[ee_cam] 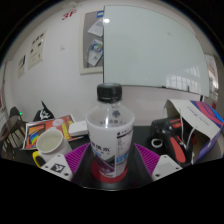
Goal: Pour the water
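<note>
A clear plastic water bottle (109, 133) with a black cap and a white label stands upright between my gripper's (110, 166) two fingers, its base low between the magenta pads (148, 160). Both pads press on its sides, so the gripper is shut on it. The bottle stands or hovers over a red round coaster-like disc (103, 176). A white mug (48, 142) stands to the left of the bottle, on a dark table (150, 130).
Colourful books or papers (62, 127) lie behind the mug. At the right are white papers, a box and red-handled items (192, 125). A whiteboard (155, 45) hangs on the wall beyond the table.
</note>
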Demonstrator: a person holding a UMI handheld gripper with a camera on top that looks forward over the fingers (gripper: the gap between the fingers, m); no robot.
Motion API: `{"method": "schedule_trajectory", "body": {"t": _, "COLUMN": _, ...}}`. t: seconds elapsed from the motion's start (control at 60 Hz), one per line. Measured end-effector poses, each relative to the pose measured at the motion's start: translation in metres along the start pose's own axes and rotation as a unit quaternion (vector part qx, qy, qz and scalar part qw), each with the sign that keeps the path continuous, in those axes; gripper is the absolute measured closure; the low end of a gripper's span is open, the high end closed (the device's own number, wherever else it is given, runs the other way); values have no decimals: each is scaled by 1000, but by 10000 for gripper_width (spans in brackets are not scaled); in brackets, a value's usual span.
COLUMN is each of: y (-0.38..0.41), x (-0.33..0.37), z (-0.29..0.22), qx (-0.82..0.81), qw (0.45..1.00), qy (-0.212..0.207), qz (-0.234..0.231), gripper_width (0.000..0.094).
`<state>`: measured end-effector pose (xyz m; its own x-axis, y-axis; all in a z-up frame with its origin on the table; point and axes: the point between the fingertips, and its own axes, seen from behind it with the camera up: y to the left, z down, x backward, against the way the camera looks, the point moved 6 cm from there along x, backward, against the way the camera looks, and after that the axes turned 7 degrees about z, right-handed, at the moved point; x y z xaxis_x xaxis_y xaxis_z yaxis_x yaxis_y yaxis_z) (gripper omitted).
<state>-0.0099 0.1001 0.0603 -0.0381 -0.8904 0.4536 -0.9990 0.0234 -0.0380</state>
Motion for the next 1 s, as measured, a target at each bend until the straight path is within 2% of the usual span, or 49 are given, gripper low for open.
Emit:
{"method": "schedule_trajectory", "body": {"t": 0.033, "y": -4, "x": 4, "z": 2, "qx": -1, "qw": 1000, "qy": 10, "qz": 10, "gripper_width": 121}}
{"method": "schedule_trajectory", "body": {"t": 0.083, "y": -8, "x": 14, "z": 2, "qx": 3, "qw": 1000, "qy": 11, "qz": 26, "gripper_width": 86}}
{"method": "schedule_trajectory", "body": {"t": 0.217, "y": -8, "x": 63, "z": -1, "qx": 16, "qw": 999, "qy": 17, "qz": 40, "gripper_width": 95}}
{"method": "schedule_trajectory", "body": {"t": 0.417, "y": 9, "x": 190, "z": -4, "qx": 26, "qw": 998, "qy": 6, "qz": 52, "gripper_width": 90}}
{"method": "schedule_trajectory", "body": {"t": 0.683, "y": 30, "x": 362, "z": 27, "qx": 55, "qw": 995, "qy": 5, "qz": 84, "gripper_width": 91}}
{"method": "schedule_trajectory", "body": {"t": 0.833, "y": 40, "x": 418, "z": 45, "qx": 48, "qw": 996, "qy": 12, "qz": 76, "gripper_width": 93}}
{"method": "schedule_trajectory", "body": {"t": 1.0, "y": 42, "x": 451, "z": 53, "qx": 40, "qw": 995, "qy": 15, "qz": 92, "gripper_width": 94}}
